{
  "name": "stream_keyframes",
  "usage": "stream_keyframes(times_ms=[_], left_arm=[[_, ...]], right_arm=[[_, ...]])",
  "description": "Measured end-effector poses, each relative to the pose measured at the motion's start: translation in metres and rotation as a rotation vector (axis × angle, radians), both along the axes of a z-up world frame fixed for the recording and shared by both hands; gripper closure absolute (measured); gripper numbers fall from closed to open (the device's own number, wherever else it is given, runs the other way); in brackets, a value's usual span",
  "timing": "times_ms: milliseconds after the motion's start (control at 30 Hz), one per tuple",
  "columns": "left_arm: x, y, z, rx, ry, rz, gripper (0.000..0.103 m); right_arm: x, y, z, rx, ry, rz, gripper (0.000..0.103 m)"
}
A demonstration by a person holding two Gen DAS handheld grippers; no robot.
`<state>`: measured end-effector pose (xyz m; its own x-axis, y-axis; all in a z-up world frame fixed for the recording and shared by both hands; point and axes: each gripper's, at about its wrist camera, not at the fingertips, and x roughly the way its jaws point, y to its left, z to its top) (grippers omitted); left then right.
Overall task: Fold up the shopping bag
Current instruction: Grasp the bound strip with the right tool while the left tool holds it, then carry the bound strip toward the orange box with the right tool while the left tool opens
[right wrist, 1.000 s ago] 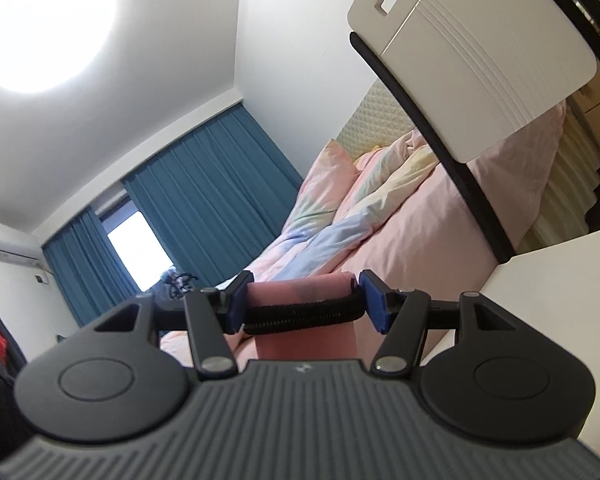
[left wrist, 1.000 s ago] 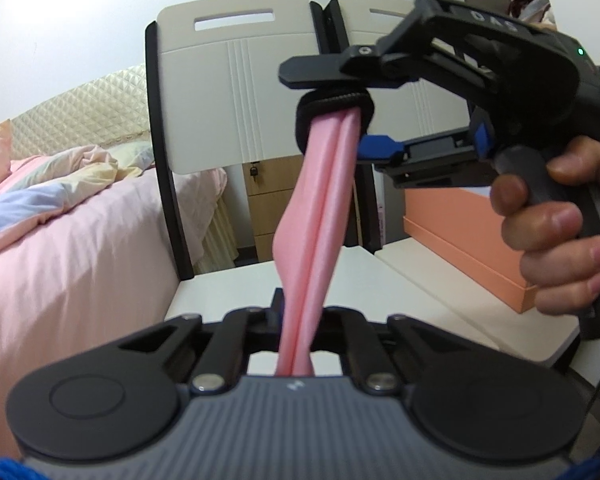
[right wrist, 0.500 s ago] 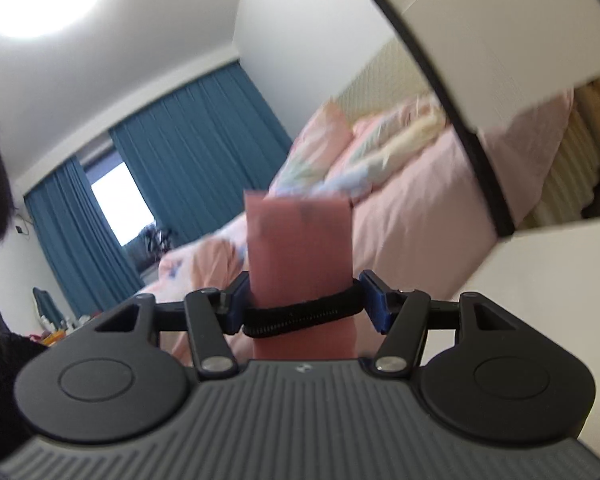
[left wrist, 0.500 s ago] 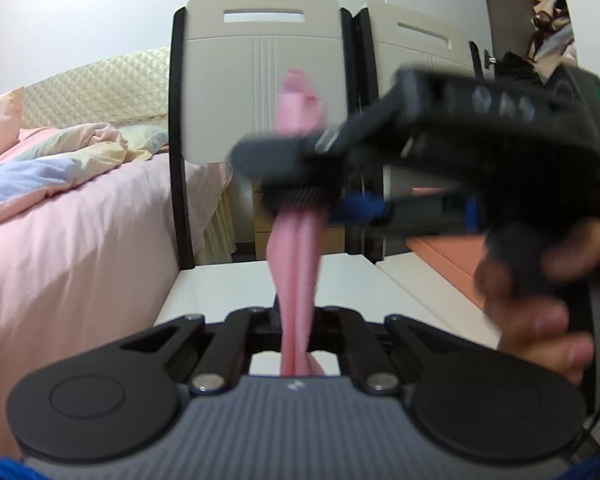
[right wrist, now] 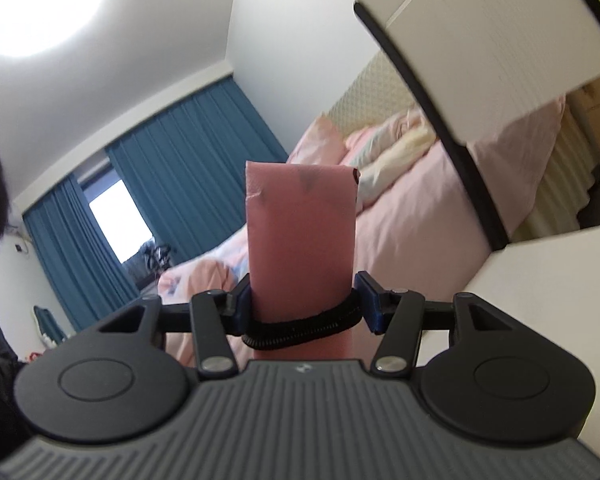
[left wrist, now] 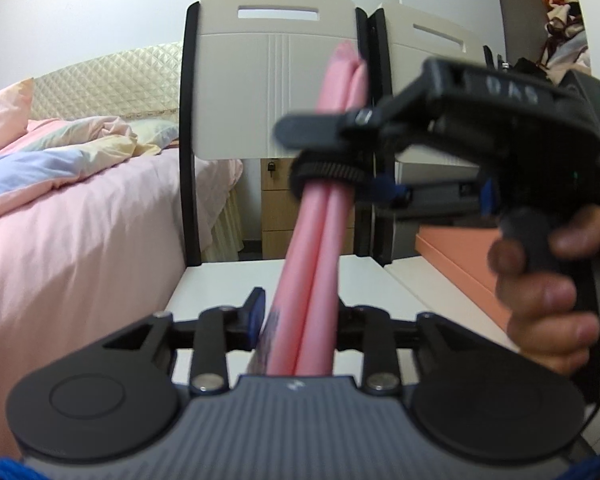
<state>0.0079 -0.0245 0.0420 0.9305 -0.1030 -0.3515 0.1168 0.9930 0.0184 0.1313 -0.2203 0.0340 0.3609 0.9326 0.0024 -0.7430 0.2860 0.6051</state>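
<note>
We hold the folded pink shopping bag (left wrist: 320, 248) above the white table (left wrist: 220, 280), whose edge meets the pink bed (left wrist: 80, 220); two chair backs (left wrist: 276, 92) stand behind. Our left gripper (left wrist: 296, 312) has just been opening: a second ago it pinched the bag, now a gap shows beside the left pad. Our right gripper (right wrist: 302, 300), closing slightly, stretches a black elastic band (right wrist: 300, 326) around the bag, which now sticks up farther past it.
</note>
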Motion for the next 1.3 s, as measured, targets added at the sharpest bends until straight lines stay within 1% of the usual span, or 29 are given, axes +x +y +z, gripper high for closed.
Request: stream_keyframes(times_ms=[133,167,300,367,533,600,767,833,900,933,967,1000,1100,1167,1200,1233,1300], left_arm=[[-0.004,-0.001,0.002,-0.006,-0.021,-0.002,0.068],[-0.005,-0.001,0.003,-0.011,-0.030,0.000,0.076],[-0.008,-0.001,0.007,-0.035,-0.046,-0.004,0.086],[-0.010,-0.003,0.008,-0.032,-0.050,-0.017,0.088],[-0.004,-0.002,0.006,-0.045,-0.004,-0.018,0.089],[-0.003,-0.002,0.006,-0.042,0.002,-0.017,0.089],[0.000,-0.001,0.004,-0.048,0.026,-0.016,0.089],[0.002,0.000,0.002,-0.050,0.041,-0.016,0.088],[0.003,0.001,0.001,-0.049,0.038,-0.005,0.081],[0.003,0.001,0.002,-0.051,0.031,0.001,0.080],[0.002,0.002,0.002,-0.052,0.023,0.009,0.078],[0.001,0.002,0.002,-0.054,0.017,0.020,0.074],[0.003,0.003,0.003,-0.060,0.016,0.036,0.066],[0.004,0.004,0.004,-0.061,0.017,0.044,0.053],[0.004,0.004,0.004,-0.061,0.019,0.045,0.048],[0.005,0.005,0.004,-0.063,0.020,0.047,0.045],[0.005,0.005,0.004,-0.066,0.018,0.048,0.033]], right_arm=[[0.001,-0.015,0.009,0.051,-0.008,-0.024,0.047],[0.000,-0.017,0.010,0.058,-0.009,-0.027,0.047],[-0.005,-0.020,0.014,0.067,-0.024,-0.033,0.047],[-0.006,-0.021,0.014,0.084,-0.020,-0.043,0.047],[-0.007,-0.017,0.006,0.076,0.022,-0.072,0.047],[-0.006,-0.015,0.002,0.069,0.048,-0.062,0.047],[-0.011,0.001,-0.004,0.007,0.048,-0.030,0.046],[-0.014,0.003,-0.007,-0.004,0.054,-0.043,0.046],[-0.014,0.005,-0.007,-0.008,0.058,-0.061,0.047],[-0.015,0.004,-0.006,-0.008,0.051,-0.072,0.047],[-0.016,0.003,-0.004,-0.008,0.039,-0.083,0.047],[-0.016,0.003,-0.001,-0.009,0.026,-0.093,0.048],[-0.018,-0.002,0.006,-0.005,-0.006,-0.135,0.048],[-0.019,-0.006,0.011,-0.002,-0.024,-0.171,0.048],[-0.020,-0.009,0.013,-0.001,-0.033,-0.191,0.048],[-0.021,-0.011,0.017,-0.005,-0.048,-0.215,0.048],[-0.023,-0.016,0.023,-0.015,-0.078,-0.260,0.048]])
